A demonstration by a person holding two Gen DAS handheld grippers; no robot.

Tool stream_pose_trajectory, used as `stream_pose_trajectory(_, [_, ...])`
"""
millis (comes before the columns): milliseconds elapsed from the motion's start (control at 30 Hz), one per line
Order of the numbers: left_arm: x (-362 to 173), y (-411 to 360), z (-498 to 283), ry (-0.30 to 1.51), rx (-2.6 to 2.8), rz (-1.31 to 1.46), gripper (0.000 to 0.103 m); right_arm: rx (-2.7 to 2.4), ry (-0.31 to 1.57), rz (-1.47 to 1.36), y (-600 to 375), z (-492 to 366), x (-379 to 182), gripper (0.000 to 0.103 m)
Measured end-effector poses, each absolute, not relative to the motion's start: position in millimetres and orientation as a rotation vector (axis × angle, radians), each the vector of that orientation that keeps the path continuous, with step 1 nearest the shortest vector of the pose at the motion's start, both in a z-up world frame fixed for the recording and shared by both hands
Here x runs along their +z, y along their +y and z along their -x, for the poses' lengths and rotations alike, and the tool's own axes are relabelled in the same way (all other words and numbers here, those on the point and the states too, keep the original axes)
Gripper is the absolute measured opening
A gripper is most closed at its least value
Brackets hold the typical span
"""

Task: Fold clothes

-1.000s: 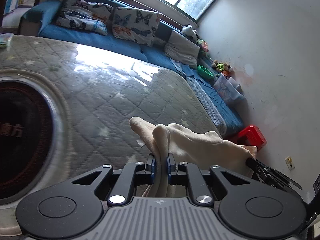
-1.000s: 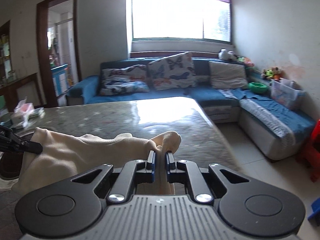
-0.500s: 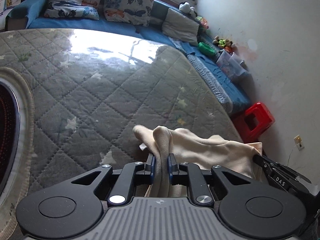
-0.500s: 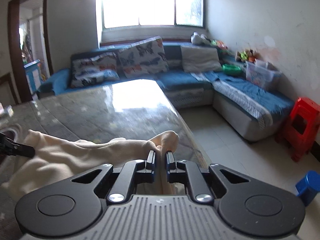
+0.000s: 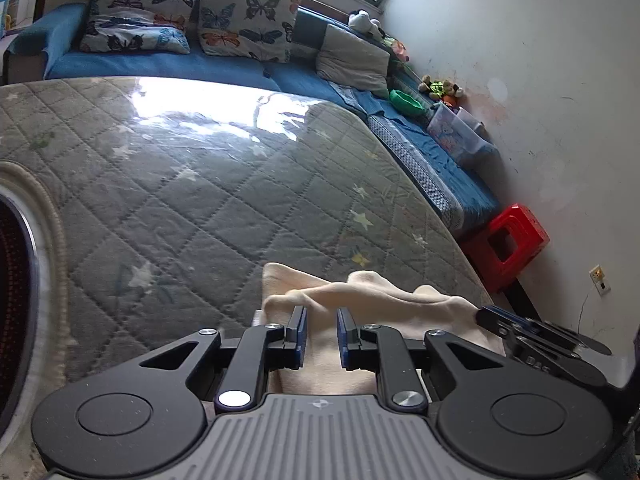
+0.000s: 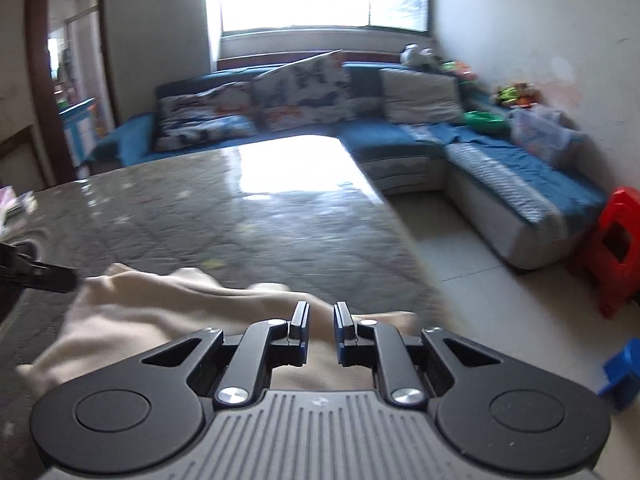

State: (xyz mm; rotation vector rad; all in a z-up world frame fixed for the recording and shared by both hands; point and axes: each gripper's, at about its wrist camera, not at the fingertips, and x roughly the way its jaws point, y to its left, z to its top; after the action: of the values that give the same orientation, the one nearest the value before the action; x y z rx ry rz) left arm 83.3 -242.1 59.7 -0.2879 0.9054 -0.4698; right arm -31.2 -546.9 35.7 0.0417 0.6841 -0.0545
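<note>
A cream garment point(image 5: 372, 300) lies bunched on the grey quilted table cover point(image 5: 200, 184), near the table's right edge. My left gripper point(image 5: 320, 314) is open, its jaws a little apart over the cloth, which lies loose between and below them. My right gripper point(image 6: 320, 312) is open too, above the same garment point(image 6: 160, 304). Each gripper shows in the other's view: the right one in the left wrist view point(image 5: 532, 336), the left one in the right wrist view point(image 6: 36, 272).
A round dark hotplate with a pale rim point(image 5: 24, 280) is set into the table at the left. A blue corner sofa point(image 5: 280, 76) with butterfly cushions runs behind and to the right. A red stool point(image 5: 508, 240) stands on the floor past the table's right edge.
Both grippers were shut on folds of the garment; now both have opened and the cloth has dropped out of their jaws onto the table. Both grippers have moved lower.
</note>
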Motion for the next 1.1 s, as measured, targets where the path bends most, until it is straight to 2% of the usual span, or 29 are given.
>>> stream_pose_trajectory(467, [40, -273, -109, 0.961, -0.495, 0.264, 0.018, -0.008, 0.718, -0.018, -519, -1, 15, 0.013])
stream_pose_trajectory(733, [37, -271, -109, 0.966, -0.499, 0.269, 0.018, 0.123, 0.677, 0.031, -492, 40, 36, 0.016])
stream_pose_trajectory(1100, [40, -269, -105, 0.954, -0.496, 0.259, 0.018, 0.299, 0.664, 0.128, -440, 83, 29, 0.017])
